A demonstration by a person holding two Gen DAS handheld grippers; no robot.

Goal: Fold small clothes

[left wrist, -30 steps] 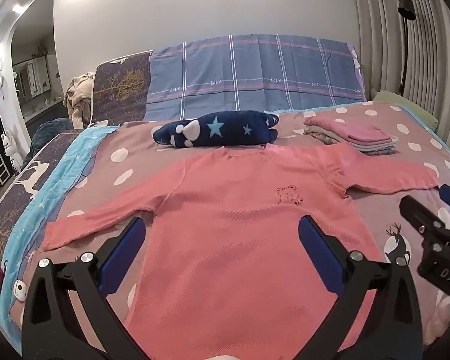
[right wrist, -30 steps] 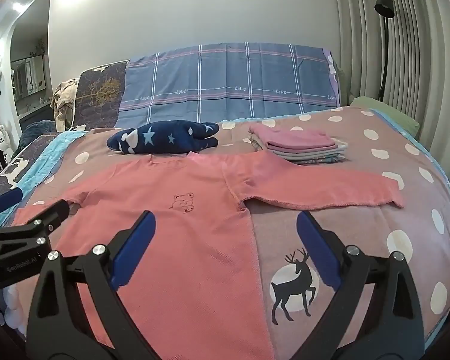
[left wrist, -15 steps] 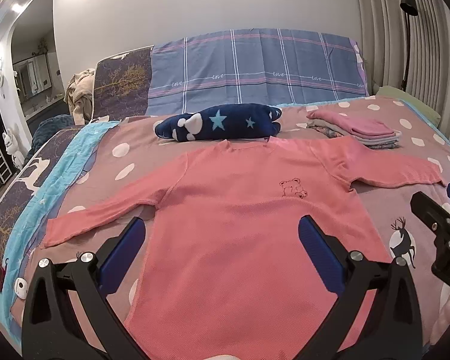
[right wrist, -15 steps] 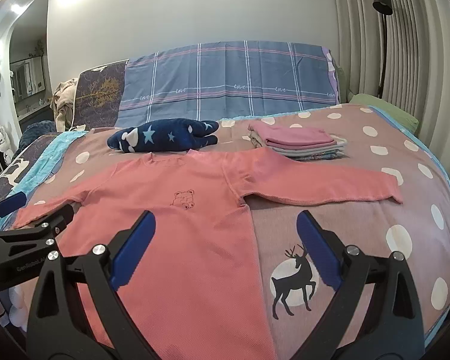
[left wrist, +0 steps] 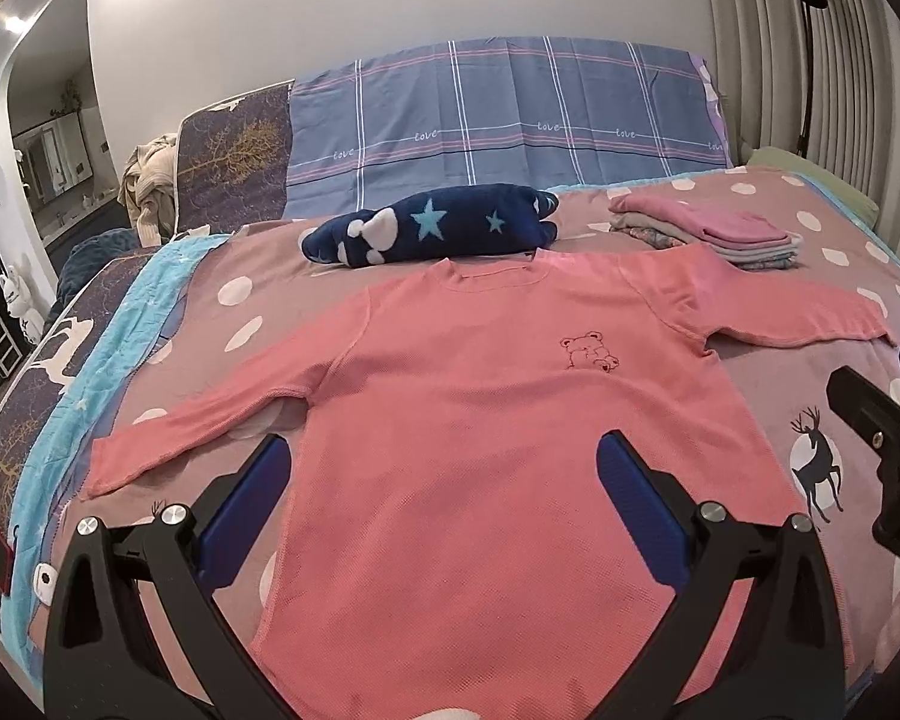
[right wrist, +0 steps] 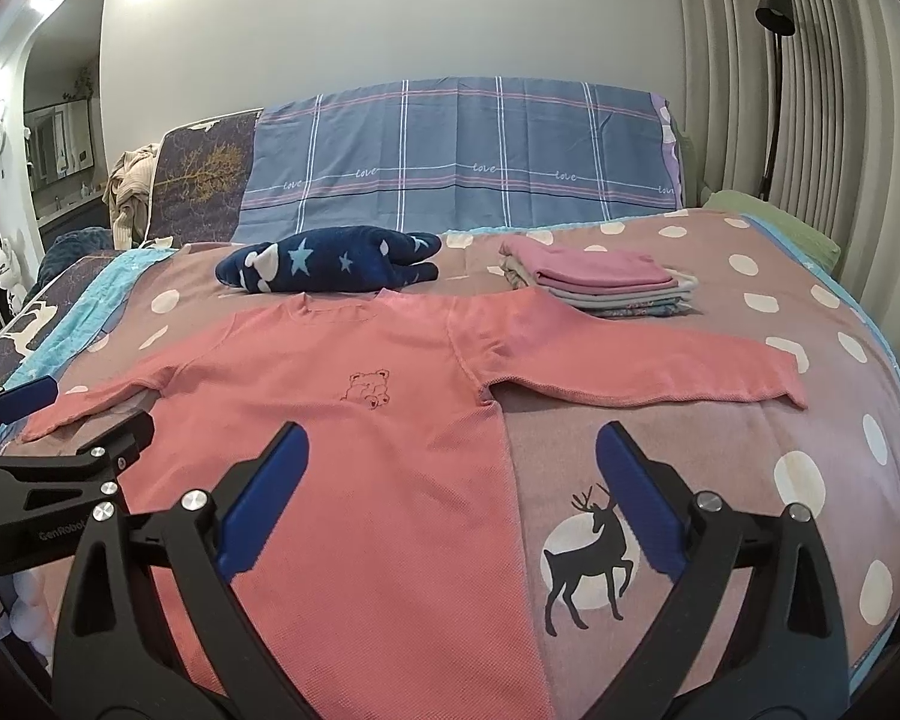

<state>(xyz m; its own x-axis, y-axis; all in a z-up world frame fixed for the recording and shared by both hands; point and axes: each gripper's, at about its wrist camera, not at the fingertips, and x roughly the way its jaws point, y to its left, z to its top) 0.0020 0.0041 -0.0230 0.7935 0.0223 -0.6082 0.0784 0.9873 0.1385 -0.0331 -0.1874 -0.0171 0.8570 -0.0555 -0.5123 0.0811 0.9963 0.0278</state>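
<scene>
So there's a coral pink long-sleeve top (left wrist: 498, 420) laid out flat, front up, on the bed (right wrist: 720, 462), both sleeves out to the sides, neckline just in front of a navy star-print bundle (left wrist: 432, 225). A stack of already folded clothes (right wrist: 606, 279) sits past the right sleeve (right wrist: 642, 369), whose shoulder end looks like it touches or slightly overlaps the stack's near edge, hard to tell which. Nothing's folded on this one yet, so I'd call it the very start of the fold. The left gripper (left wrist: 444, 510) hangs over the lower body of the top with its jaws spread wide, holding nothing. The right gripper (right wrist: 453, 498) is the same deal, jaws wide apart and empty, sitting over the top's right side seam with one finger above fabric and the other above the deer print on the bedspread. If it were me, I'd start with the sleeves: pinch each one near the cuff, grab only the sleeve layer and not the bedspread under it, and lay it across the chest without dragging the body. The left sleeve (left wrist: 210, 420) has a slight ripple near the armpit, so smooth that first or the crease will come out crooked. Keep the right sleeve from pulling on that folded stack.
</scene>
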